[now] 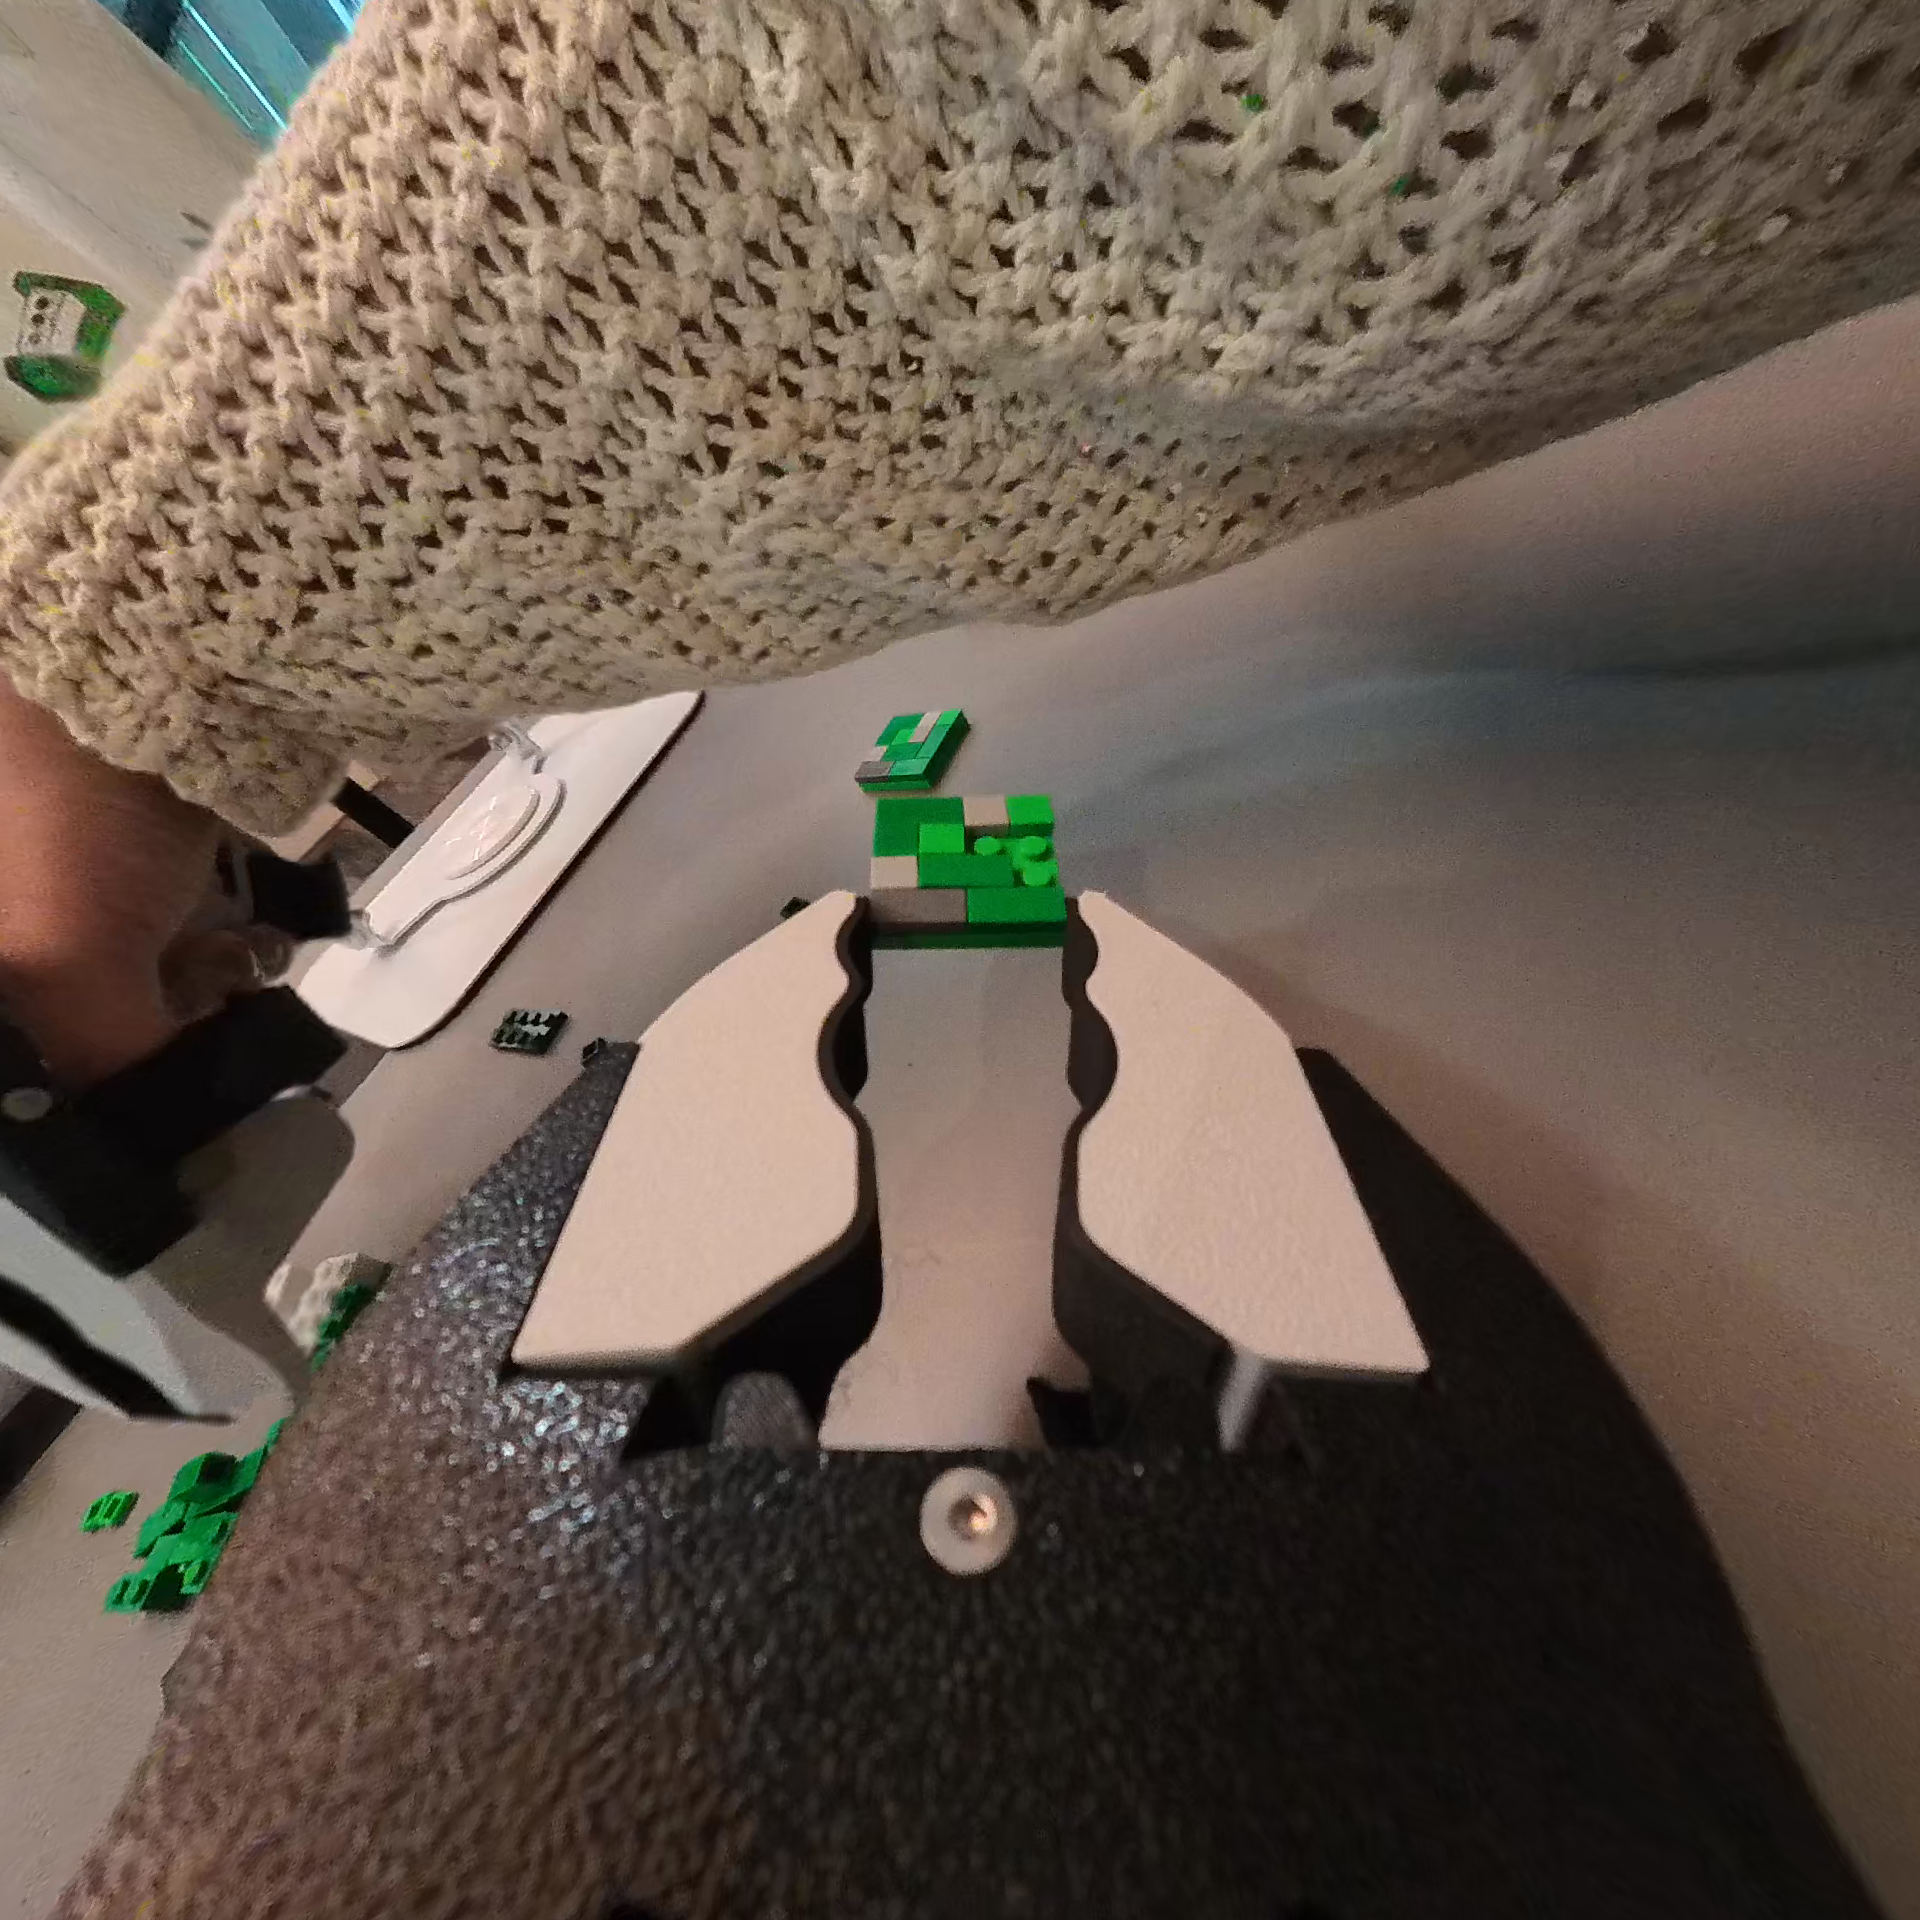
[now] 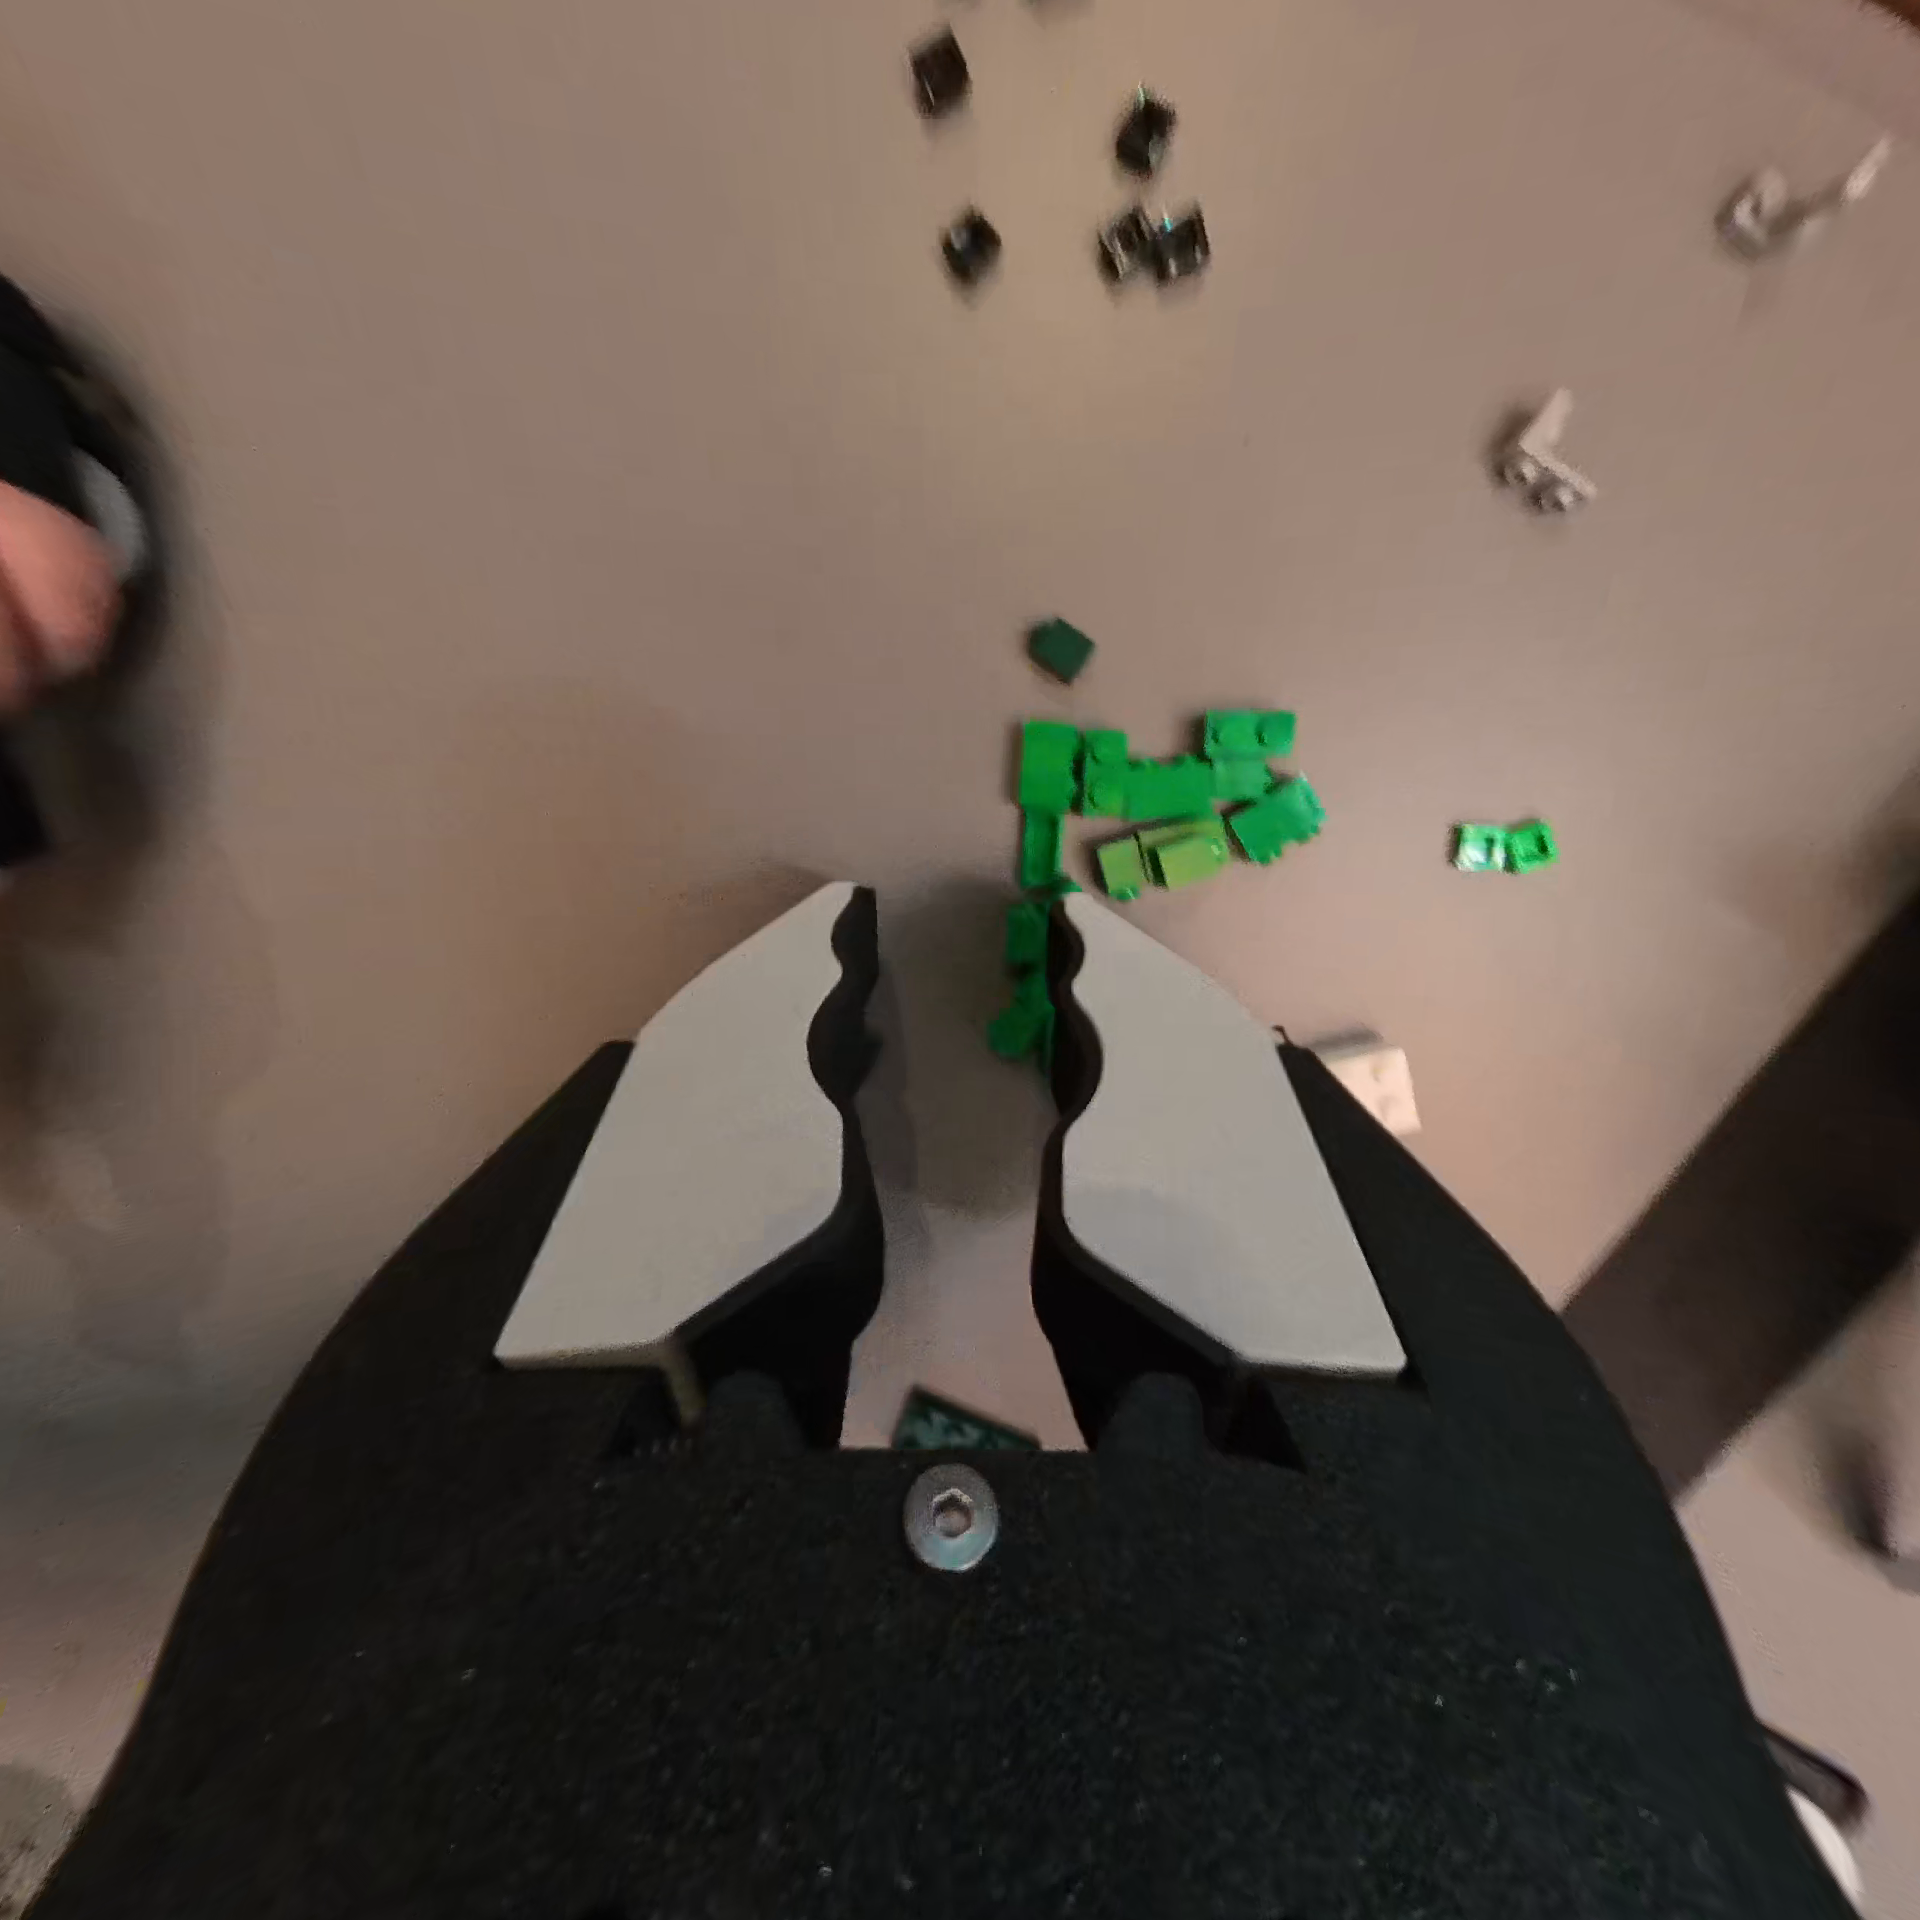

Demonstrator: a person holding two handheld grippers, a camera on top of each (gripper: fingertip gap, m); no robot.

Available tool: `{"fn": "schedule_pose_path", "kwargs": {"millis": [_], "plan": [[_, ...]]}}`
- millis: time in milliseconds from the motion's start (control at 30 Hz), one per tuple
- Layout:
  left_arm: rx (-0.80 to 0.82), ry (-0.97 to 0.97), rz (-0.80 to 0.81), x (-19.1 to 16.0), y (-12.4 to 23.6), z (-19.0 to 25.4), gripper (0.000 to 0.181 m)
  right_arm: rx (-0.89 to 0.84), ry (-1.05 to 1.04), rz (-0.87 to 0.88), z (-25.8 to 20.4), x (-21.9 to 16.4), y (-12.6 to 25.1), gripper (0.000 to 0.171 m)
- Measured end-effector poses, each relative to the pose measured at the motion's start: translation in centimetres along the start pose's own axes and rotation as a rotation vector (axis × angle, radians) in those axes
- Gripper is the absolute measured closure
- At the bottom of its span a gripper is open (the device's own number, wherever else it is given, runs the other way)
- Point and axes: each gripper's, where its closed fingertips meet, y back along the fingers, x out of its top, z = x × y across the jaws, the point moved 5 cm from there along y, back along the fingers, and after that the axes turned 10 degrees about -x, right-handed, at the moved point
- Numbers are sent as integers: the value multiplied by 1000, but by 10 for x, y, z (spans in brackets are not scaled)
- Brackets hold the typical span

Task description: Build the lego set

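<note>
My left gripper (image 1: 966,909) is shut on the near edge of a flat green and grey lego panel (image 1: 966,857) that lies on the grey table, one fingertip on each side. A smaller green and grey panel (image 1: 914,748) lies just beyond it. My right gripper (image 2: 964,909) is open and empty, looking down over a pile of loose green bricks (image 2: 1153,800). A few green pieces (image 2: 1023,987) lie beside its right finger. The right wrist view is blurred by motion. The same pile shows at the lower left of the left wrist view (image 1: 177,1507).
A knitted cream sleeve (image 1: 935,364) crosses the top of the left wrist view. A white card with a clear plastic piece (image 1: 488,842) lies to the left. Black pieces (image 2: 1143,239), grey pieces (image 2: 1538,468), a dark green tile (image 2: 1060,649) and two green pieces (image 2: 1501,844) are scattered. The table edge (image 2: 1766,1195) runs at the right.
</note>
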Motion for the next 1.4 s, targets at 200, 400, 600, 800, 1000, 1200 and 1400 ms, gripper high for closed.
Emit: {"fn": "schedule_pose_path", "kwargs": {"millis": [200,400,600,800,1000,1200,1400], "plan": [[-2,2,2,0,0,0,146,-54,-9,-10,6,5,-17,109],[-3,1,-1,0,0,-1,146,-24,-24,131,5,19,-4,122],[-4,0,-1,0,1,-1,146,-24,-3,0,1,9,-19,111],[-4,2,-1,0,1,-1,146,-68,-36,50,10,11,-9,117],[-5,2,-1,0,1,-1,146,35,11,-32,-7,5,-16,118],[-5,4,1,0,1,-2,146,-105,10,-74,5,-7,-2,122],[-14,3,-2,0,1,-1,146,-255,10,-91,-3,-26,27,129]]}}
